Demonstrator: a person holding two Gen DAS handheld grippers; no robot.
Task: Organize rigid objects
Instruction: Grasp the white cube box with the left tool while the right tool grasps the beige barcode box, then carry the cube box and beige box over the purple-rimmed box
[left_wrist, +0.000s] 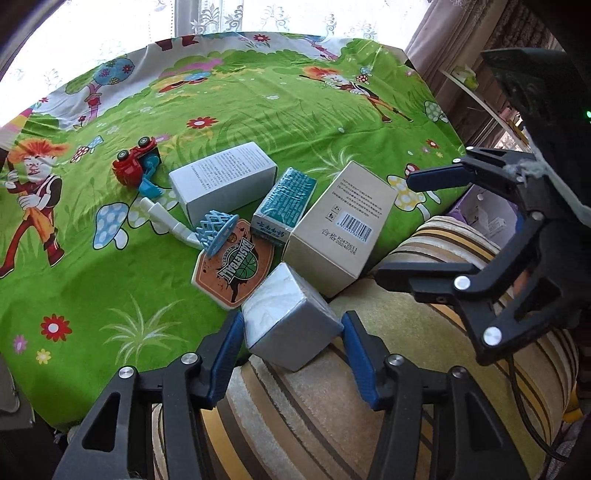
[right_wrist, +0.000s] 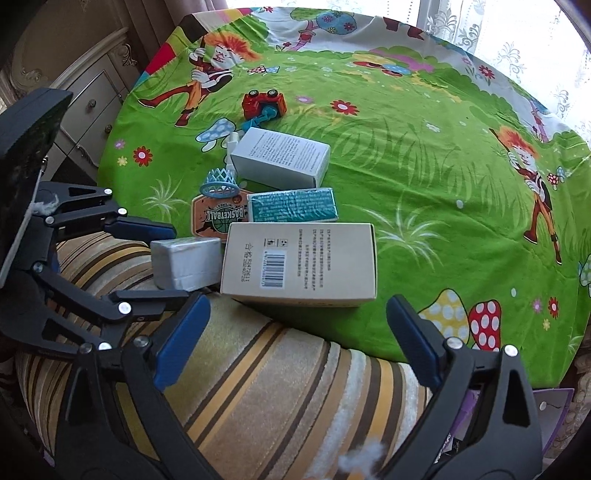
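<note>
My left gripper is shut on a small silver box, its blue pads pressing the box's two sides where the green sheet meets a striped cushion. The right wrist view shows the same grip on the silver box. My right gripper stands wide open over the cushion with nothing between its fingers, just short of a beige barcode box. That beige box lies beside the silver one. Behind them lie a teal packet, a white box, a toy basketball hoop and a red toy truck.
A striped cushion fills the near side under both grippers. The green cartoon sheet stretches bare to the right and far side. A white cabinet stands past the sheet's left edge, and lace curtains hang behind.
</note>
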